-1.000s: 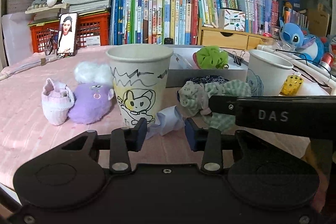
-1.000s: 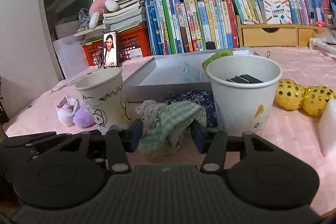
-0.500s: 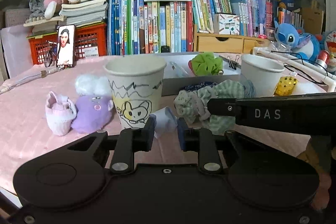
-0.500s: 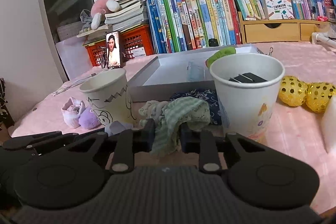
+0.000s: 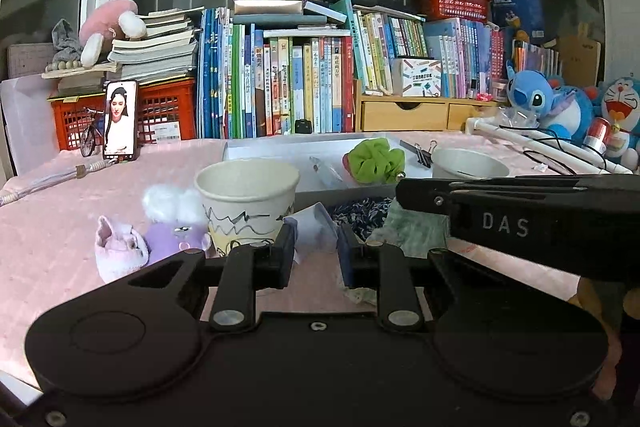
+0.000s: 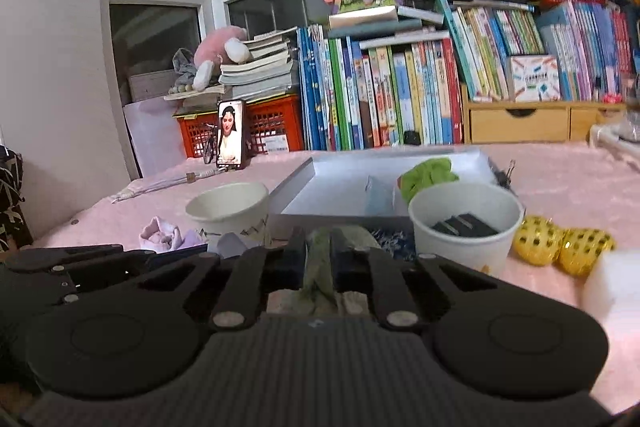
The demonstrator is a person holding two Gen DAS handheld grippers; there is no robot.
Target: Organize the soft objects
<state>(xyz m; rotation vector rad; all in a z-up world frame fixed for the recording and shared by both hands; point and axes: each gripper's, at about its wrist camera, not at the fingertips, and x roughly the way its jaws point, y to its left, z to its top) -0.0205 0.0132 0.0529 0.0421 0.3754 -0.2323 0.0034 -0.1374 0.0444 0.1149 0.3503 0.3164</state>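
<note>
Within the last second both tongs have closed and lifted off the pink tablecloth [image 5: 60,227]: the left gripper [image 5: 316,247] pinches a pale lilac scrap of soft cloth [image 5: 312,231] between its fingers, and the right gripper [image 6: 318,259] has clamped tight on a crumpled green-checked fabric scrunchie [image 6: 318,267]. So two soft things are gathered at once, probably for the shallow grey tray [image 6: 296,183] lying beyond the fingertips (a green scrunchie [image 5: 374,161] already sits there). Both point slightly downward, side by side, though how firmly the left one grips is hard to tell.

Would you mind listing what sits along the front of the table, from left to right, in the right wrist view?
Pale pink soft toy → doodled paper cup → green checked cloth in the right gripper → white cup holding black clips → two yellow spotted balls.
</note>
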